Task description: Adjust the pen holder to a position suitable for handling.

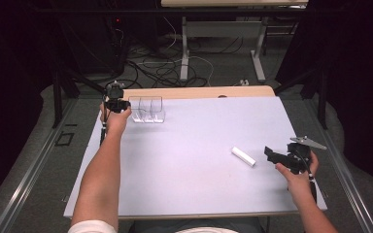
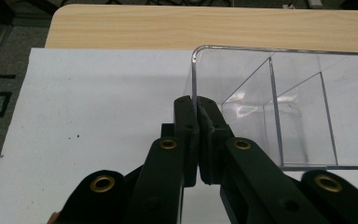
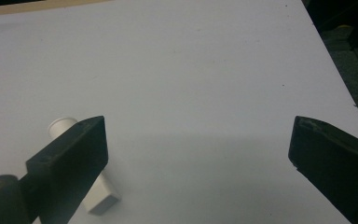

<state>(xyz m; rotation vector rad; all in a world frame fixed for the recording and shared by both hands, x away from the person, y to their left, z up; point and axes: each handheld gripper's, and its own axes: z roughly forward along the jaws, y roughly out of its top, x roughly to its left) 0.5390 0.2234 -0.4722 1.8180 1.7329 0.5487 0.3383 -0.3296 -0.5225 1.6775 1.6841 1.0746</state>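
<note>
In the high view, the left tongs (image 1: 121,104) sit at the far left of the table (image 1: 199,184), closed on the near end wall of a clear plastic organizer (image 1: 148,110) that stands upright on the white sheet just in front of the bare wooden strip (image 1: 199,92) along the far edge. The right tongs (image 1: 270,154) hover near the right edge of the table with the jaws spread wide and nothing between them; a white tube (image 1: 243,156) lies on its side just beside them, toward the middle of the table, apart from both jaws. The stretch of sheet between organizer and tube is bare, and the two are well apart. In the left gripper view, the left tongs (image 2: 196,105) pinch the thin end wall of the clear plastic organizer (image 2: 284,102), one jaw outside and one inside, pressed tight against the plastic; two slanted dividers split the box into compartments, and the wooden strip (image 2: 205,25) runs behind it. In the right gripper view, the right tongs (image 3: 198,137) stand wide apart with only white sheet between the jaws; the white tube (image 3: 100,193) lies partly behind the left-hand jaw, its capped end poking out above it and its flat end below, and whether it touches that jaw I cannot tell.
</note>
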